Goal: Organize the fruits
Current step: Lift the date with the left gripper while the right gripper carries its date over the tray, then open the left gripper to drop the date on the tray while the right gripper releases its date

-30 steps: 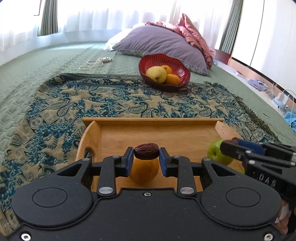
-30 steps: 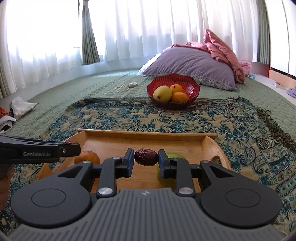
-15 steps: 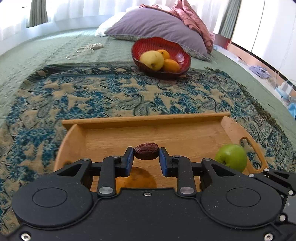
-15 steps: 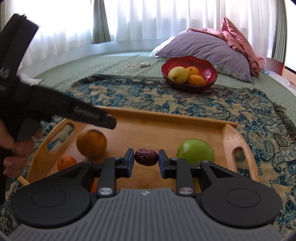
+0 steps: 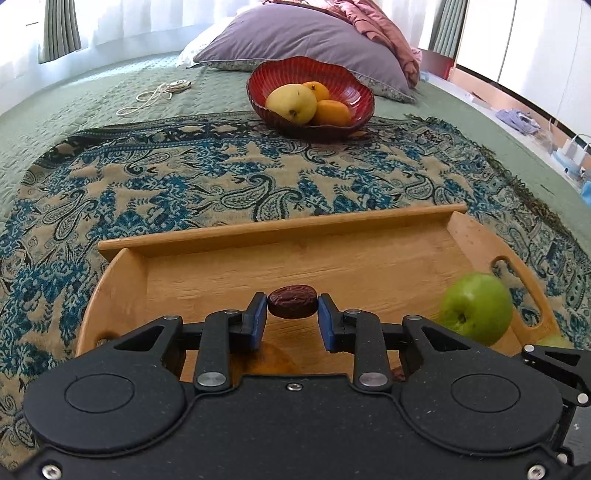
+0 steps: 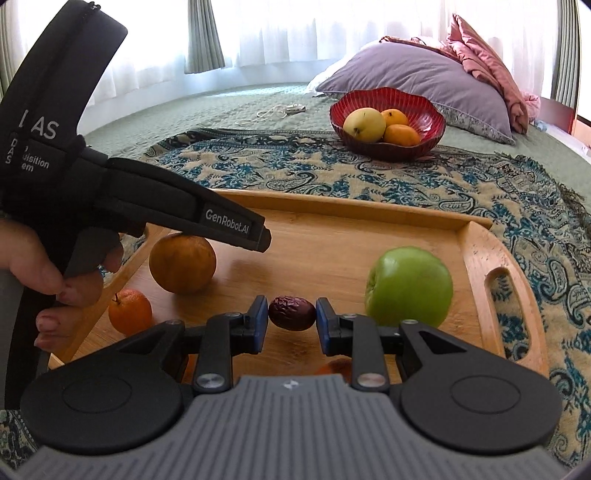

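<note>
My left gripper (image 5: 292,314) is shut on a dark red date (image 5: 292,307) above the wooden tray (image 5: 280,230). My right gripper (image 6: 291,320) is shut on a second date (image 6: 291,313) over the same tray (image 6: 476,258). A green apple (image 6: 409,286) sits on the tray's right side, also the green apple (image 5: 476,314) in the left wrist view. A large orange (image 6: 182,263) and a small orange (image 6: 130,311) lie at the tray's left, under the left tool's body (image 6: 129,199). Farther back stands a red bowl (image 6: 428,110) holding a yellow fruit (image 6: 364,124) and two oranges.
The tray rests on a blue paisley cloth (image 5: 184,184) spread over a green bedspread. A purple pillow (image 5: 306,33) and pink bedding lie behind the red bowl (image 5: 354,85). A white cord (image 5: 155,96) lies on the bedspread at the back left. A person's hand (image 6: 55,280) grips the left tool.
Both grippers have sunk toward the tray, each still holding its date. The left tool has moved across the right wrist view and now hangs over the large orange.
</note>
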Available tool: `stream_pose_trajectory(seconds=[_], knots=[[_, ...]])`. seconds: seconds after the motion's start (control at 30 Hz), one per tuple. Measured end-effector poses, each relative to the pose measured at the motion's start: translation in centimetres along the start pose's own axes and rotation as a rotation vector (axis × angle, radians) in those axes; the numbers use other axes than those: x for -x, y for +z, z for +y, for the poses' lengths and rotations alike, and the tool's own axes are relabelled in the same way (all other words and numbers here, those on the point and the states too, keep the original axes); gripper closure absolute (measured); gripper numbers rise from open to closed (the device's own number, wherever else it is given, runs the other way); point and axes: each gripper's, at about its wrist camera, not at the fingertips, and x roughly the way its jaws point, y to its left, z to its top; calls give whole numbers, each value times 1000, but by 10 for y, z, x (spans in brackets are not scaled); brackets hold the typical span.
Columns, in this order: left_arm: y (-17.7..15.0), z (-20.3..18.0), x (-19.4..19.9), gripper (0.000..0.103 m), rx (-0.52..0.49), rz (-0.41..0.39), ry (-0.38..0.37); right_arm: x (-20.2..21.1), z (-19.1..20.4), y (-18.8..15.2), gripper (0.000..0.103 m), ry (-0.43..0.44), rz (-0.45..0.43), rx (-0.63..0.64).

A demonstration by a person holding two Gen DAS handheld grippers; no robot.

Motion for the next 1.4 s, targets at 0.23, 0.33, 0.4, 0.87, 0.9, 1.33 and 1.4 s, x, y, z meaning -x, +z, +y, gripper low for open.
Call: stream_pose_trajectory(seconds=[0.23,0.33,0.4,0.87,0.9,1.33,1.4], knots=[[0,0,-5,75,-18,-1,16,-4,1,-1,70,-8,7,-1],[-1,-1,-6,75,-29,-5,24,-6,0,-1,70,-11,11,-6],[-2,-1,-6,75,-31,-8,27,-6,0,-2,70,-16,8,-6],[-4,-2,-10,74,-44,-3,32,-6,-1,-2,63,-16,0,-24],[-5,-2,-10,73,-44,-5,35,-6,-1,-3,63,-15,0,-25],[-15,4,26,53,-29,-53,41,6,-1,-3,48,-9,-39,-26],[-18,7,34,49,-4,-68,44,9,-1,-3,47,-11,-47,-22]])
